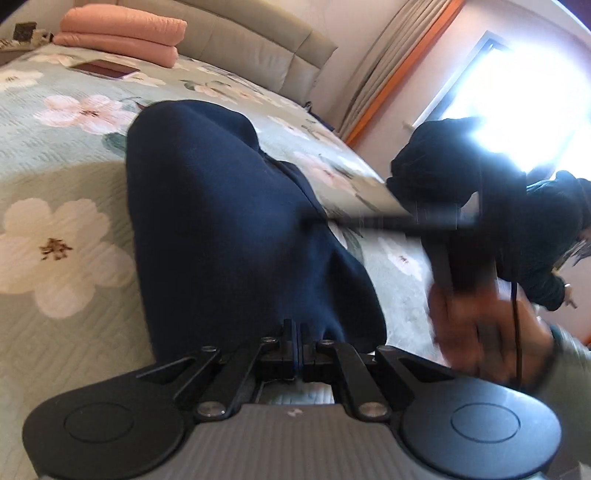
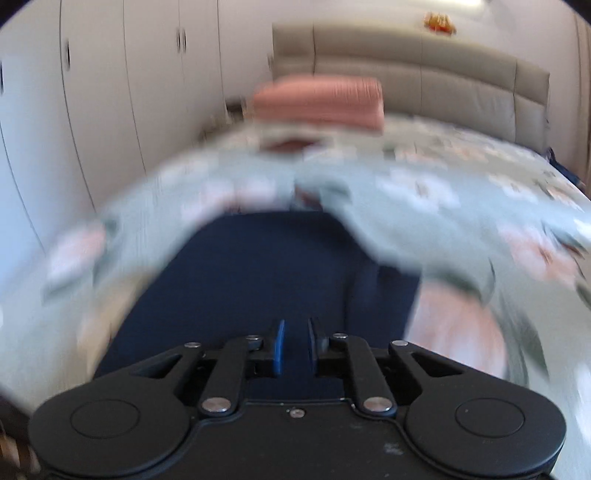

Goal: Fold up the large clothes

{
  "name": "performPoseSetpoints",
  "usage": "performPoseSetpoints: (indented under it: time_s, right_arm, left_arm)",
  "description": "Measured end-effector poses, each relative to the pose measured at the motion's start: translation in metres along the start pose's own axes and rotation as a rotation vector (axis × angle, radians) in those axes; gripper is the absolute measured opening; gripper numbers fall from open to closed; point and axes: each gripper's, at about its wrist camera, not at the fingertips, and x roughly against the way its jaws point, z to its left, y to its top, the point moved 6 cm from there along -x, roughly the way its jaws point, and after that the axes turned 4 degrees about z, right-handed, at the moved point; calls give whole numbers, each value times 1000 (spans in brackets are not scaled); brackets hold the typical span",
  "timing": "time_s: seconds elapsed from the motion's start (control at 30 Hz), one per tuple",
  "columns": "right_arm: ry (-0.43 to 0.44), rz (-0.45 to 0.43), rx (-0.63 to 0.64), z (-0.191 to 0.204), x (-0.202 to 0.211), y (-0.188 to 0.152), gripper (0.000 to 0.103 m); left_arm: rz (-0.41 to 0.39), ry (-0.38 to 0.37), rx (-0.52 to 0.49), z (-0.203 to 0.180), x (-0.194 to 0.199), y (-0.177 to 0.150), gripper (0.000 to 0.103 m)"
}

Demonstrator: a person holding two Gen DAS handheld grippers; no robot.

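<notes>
Left gripper [image 1: 298, 341]: fingers pressed together, clamped on an edge of the dark navy fabric garment [image 1: 229, 221]. Garment runs from the fingers forward across the bed's pale green quilted bedspread with white and pink flowers [image 1: 55, 206], bunched into a rounded hump.

Right gripper [image 2: 295, 347]: blue-padded fingers [image 2: 280, 345] stand slightly apart; navy cloth lies between and beneath them. Cannot tell whether they pinch it; view heavily motion-blurred.

In the left view, the person's right hand [image 1: 480, 325] grips the black handle of the other tool, to the right of the garment, blurred.

Far end of bed: folded salmon-pink blanket stack [image 1: 122, 33] against the beige padded headboard [image 1: 258, 40]. Flat maroon rectangular object [image 1: 107, 69] lies on the bedspread just before the stack.
</notes>
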Motion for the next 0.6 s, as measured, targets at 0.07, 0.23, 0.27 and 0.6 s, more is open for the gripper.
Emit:
performPoseSetpoints:
  time_s: [0.07, 0.23, 0.27, 0.6]
  right_arm:
    - [-40, 78, -37, -2, 4, -39, 13]
    - [-63, 136, -123, -5, 50, -88, 13]
    - [-73, 134, -129, -5, 63, -89, 13]
    - [-71, -170, -142, 41, 219, -34, 79]
  left_arm:
    - [0, 29, -7, -7, 12, -5, 4]
    - [-65, 59, -122, -47, 56, -15, 9]
    - [-82, 56, -125, -55, 65, -16, 10]
    - [-293, 273, -125, -141, 177, 5, 85]
